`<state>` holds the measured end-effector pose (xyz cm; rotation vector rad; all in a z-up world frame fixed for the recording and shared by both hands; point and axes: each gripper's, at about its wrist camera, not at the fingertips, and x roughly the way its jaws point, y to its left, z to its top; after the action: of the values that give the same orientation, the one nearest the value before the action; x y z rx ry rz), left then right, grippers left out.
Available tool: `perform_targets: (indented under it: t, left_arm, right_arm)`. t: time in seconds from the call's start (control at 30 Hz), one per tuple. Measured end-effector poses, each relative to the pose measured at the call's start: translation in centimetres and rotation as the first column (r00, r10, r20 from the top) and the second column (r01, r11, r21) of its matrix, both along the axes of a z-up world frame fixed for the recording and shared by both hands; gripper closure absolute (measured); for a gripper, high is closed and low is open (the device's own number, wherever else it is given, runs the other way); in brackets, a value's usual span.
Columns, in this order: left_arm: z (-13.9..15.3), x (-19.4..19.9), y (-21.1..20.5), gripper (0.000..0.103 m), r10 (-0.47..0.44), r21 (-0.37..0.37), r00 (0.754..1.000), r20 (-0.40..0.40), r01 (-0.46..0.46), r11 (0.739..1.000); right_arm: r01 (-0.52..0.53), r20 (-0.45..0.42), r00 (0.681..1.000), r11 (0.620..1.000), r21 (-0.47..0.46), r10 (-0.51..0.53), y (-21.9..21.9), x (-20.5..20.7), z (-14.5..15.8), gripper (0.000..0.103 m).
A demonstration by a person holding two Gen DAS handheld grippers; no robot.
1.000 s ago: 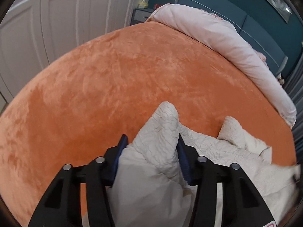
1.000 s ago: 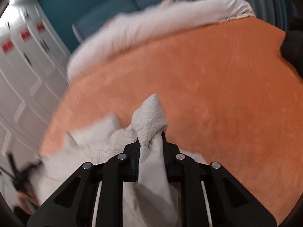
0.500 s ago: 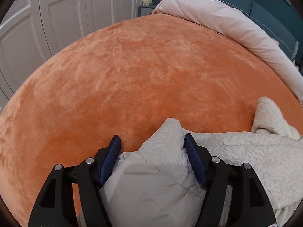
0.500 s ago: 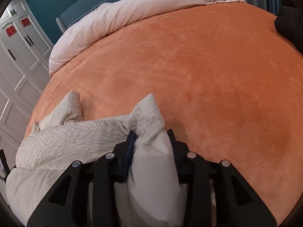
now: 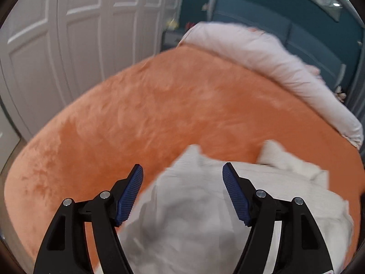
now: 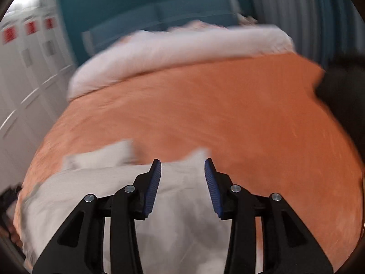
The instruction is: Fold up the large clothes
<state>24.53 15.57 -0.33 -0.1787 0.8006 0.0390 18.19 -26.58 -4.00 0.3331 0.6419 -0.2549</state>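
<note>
Both grippers are let go above the pale garment on the orange bed.

The orange bed cover fills both views, with a rolled white duvet at its far end. On the near part lies the cream garment, its long axis running across the bed from one gripper to the other. It sits under and just ahead of both. The left gripper has its jaws wide apart, pads clear of the cloth. The right gripper is opening, cloth below the gap but not pinched. No container is visible; both hands look equally near.
</note>
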Motion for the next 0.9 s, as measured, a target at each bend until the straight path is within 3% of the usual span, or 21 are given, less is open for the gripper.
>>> perform_targets:
  t: [0.13, 0.27, 0.3, 0.4, 0.9]
  left_arm:
    - [-0.1, -1.2, -5.2, 0.033, -0.118, -0.009, 0.992, -0.034, 0.118, 0.993]
    - [-3.4, -1.1, -9.3, 0.032, -0.155, 0.099, 0.985, -0.082, 0.162, 0.982]
    - [-4.2, -1.0, -9.4, 0.03, -0.148, 0.106, 0.985, -0.089, 0.157, 0.982]
    - [-5.4, -1.1, -9.3, 0.024, -0.129, 0.094, 0.99, -0.062, 0.134, 0.986]
    - [-7.8, -1.4, -10.4, 0.022, -0.093, 0.158, 0.996, -0.002, 0.092, 0.983]
  right_arm:
    - [-0.219, -0.044, 0.975, 0.975, -0.028, 0.218, 8.7, 2.6, 0.0, 0.066]
    - [-0.317, -0.143, 0.943, 0.942, -0.106, 0.301, 13.9, 4.6, -2.7, 0.067]
    - [-0.32, -0.178, 0.938, 0.941, -0.111, 0.297, 14.4, 5.1, -4.1, 0.066]
    - [-0.307, -0.163, 0.942, 0.949, -0.068, 0.293, 13.7, 4.9, -6.0, 0.066]
    - [-0.285, -0.124, 0.955, 0.951, -0.118, 0.27, 14.5, 4.8, -9.0, 0.066]
